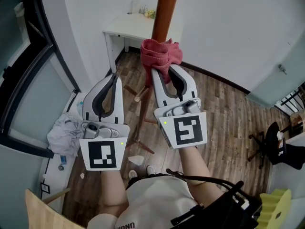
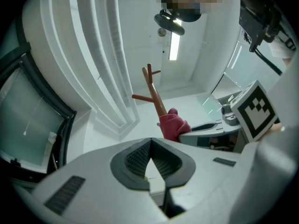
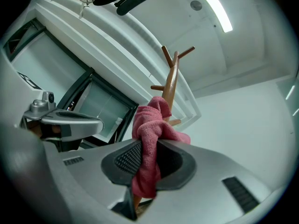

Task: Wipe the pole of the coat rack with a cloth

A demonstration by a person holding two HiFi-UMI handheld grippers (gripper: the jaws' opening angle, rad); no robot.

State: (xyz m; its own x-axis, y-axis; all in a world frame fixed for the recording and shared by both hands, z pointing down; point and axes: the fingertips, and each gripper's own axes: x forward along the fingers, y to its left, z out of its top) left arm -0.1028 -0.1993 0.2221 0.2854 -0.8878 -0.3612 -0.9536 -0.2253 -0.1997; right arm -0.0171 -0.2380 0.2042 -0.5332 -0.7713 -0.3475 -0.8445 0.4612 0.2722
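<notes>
Cloth (image 3: 149, 139), pink-red, clamped between the jaws of the right hand-held gripper (image 3: 148, 146). Jaw pads pinch a bunched fold; loose end hangs down between the jaws, the rest bulges out past the tips. From the head view the cloth sits bunched against the pole (image 1: 164, 13) right at the jaw tips, touching the wood.

Left hand-held gripper (image 2: 150, 140): jaws closed tip to tip, nothing held. It sits just beside the right one, on the left, clear of the cloth and the pole.

Pole is reddish-brown wood, rising out of the top of the head view. Right gripper view shows it running on above the cloth to a cluster of short pegs (image 3: 177, 55). Below the grippers the rack's splayed legs (image 1: 138, 97) stand on a wood-plank floor (image 1: 224, 109).

Further out: white table (image 1: 128, 30) against the far wall with small items on it; crumpled white bundle (image 1: 64, 132) on the floor at left; black chair (image 1: 274, 142) at right.
</notes>
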